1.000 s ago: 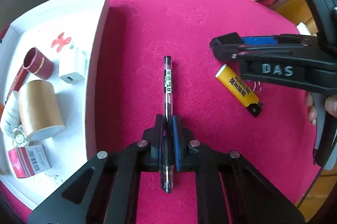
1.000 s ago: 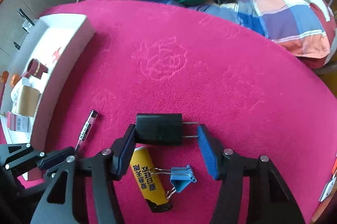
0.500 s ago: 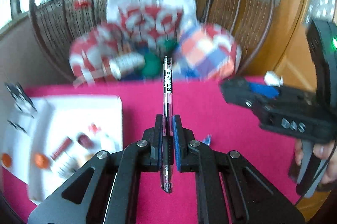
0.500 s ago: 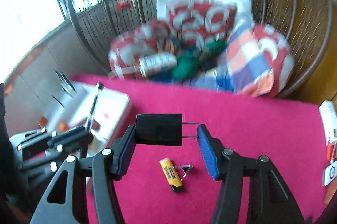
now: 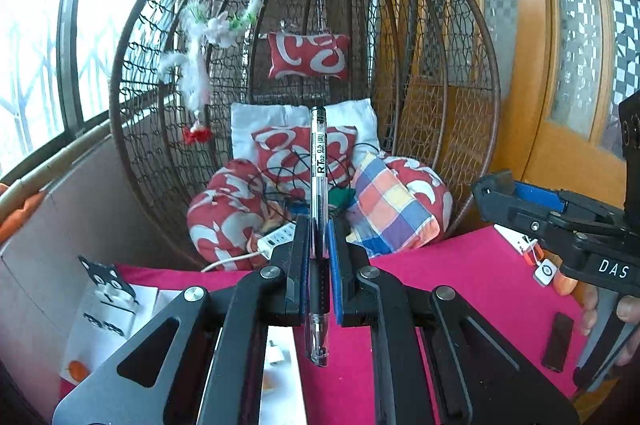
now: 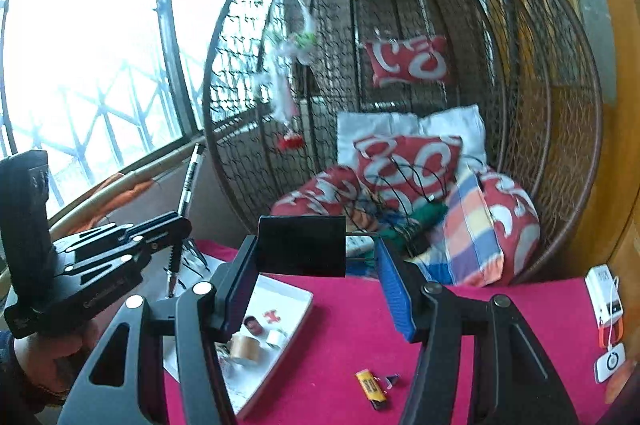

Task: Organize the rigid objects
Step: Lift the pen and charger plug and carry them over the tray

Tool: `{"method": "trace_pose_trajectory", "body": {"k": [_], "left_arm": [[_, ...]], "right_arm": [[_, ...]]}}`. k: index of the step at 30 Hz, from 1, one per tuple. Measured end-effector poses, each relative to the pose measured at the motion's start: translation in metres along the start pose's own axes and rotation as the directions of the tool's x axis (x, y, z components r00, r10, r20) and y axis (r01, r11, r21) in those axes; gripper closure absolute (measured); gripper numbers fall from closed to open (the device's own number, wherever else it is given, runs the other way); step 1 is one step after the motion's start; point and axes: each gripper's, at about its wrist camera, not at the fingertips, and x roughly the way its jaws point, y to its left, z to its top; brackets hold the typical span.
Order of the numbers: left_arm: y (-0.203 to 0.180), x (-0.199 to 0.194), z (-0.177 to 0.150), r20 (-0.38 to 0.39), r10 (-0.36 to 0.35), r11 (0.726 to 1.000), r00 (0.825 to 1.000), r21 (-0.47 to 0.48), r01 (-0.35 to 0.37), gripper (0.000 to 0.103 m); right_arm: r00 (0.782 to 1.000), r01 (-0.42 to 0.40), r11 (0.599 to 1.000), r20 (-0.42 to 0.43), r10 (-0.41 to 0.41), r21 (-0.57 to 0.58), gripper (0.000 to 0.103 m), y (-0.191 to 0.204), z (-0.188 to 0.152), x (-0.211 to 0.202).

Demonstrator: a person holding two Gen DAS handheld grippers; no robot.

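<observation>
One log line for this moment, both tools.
left tool: shut on pen | right tool: holding black plug adapter | both raised above pink table

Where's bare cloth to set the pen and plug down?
Free: the red cloth between the tray and the lighter, and behind the lighter toward the cushions. Crowded: the tray's inside and the cloth's right edge by the white gadgets.

Wicker egg chair [image 5: 400, 73] w/ red-white cushions [image 5: 308, 55] behind pink table [image 5: 460, 265]; bright windows [image 6: 80, 45] left, wood-framed glass doors [image 5: 560, 45] right.
</observation>
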Motion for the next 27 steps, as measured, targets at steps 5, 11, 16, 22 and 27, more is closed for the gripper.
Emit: {"method": "trace_pose_trajectory", "body": {"k": [5, 11, 16, 22, 27], "left_arm": [[0.018, -0.013, 0.0, 0.006, 0.008, 1.0, 1.0, 0.003, -0.008, 0.095], [0.04, -0.025, -0.008, 0.006, 0.032, 0.999, 0.999, -0.016, -0.031, 0.095], [0.061, -0.038, -0.013, 0.012, 0.062, 0.997, 0.998, -0.04, -0.061, 0.095], [0.08, -0.046, -0.019, 0.01, 0.078, 0.995, 0.997, -0.06, -0.077, 0.095], [0.094, -0.045, -0.027, -0.012, 0.078, 0.994, 0.997, -0.075, -0.079, 0.095]], "right_arm": [[0.999, -0.035, 0.999, 0.01, 0.035, -0.014, 0.045, 0.023, 0.003, 0.003], [0.997, -0.081, 0.995, 0.004, 0.081, -0.053, 0.045, 0.057, 0.006, 0.011], [0.993, -0.117, 0.99, -0.004, 0.117, -0.081, 0.045, 0.082, 0.008, 0.018], [0.99, -0.144, 0.983, -0.025, 0.142, -0.11, 0.045, 0.105, 0.006, 0.025], [0.987, -0.155, 0.982, -0.058, 0.149, -0.108, 0.045, 0.117, 0.003, 0.038]]}}
